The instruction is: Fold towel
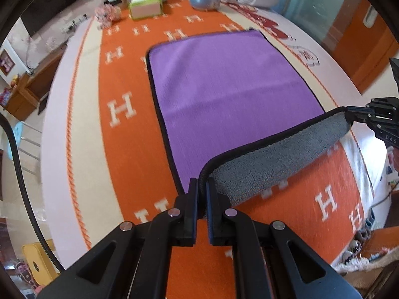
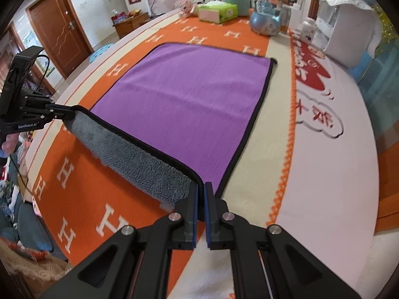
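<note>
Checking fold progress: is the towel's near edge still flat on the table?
No. Both the left gripper and right gripper hold the towel near edge lifted, its grey underside showing.

White "H" letters (image 1: 121, 108) repeated across orange table runner (image 1: 139, 149), all over centre and lower right of left wrist view; same "H" pattern (image 2: 66, 172) on runner (image 2: 82, 199) at lower left and top centre of right wrist view. "GenRobot.AI" (image 2: 27, 125) printed white on black body of left gripper (image 2: 68, 114), far left of right wrist view. "DAS" (image 1: 391, 138), cut off by frame edge, on black body of right gripper (image 1: 350, 115), right edge of left wrist view. Red Chinese characters (image 2: 321, 119) on white tablecloth (image 2: 324, 186), right side, too blurred to read. Print on green tissue box (image 2: 218, 11), top centre, not legible.
</note>
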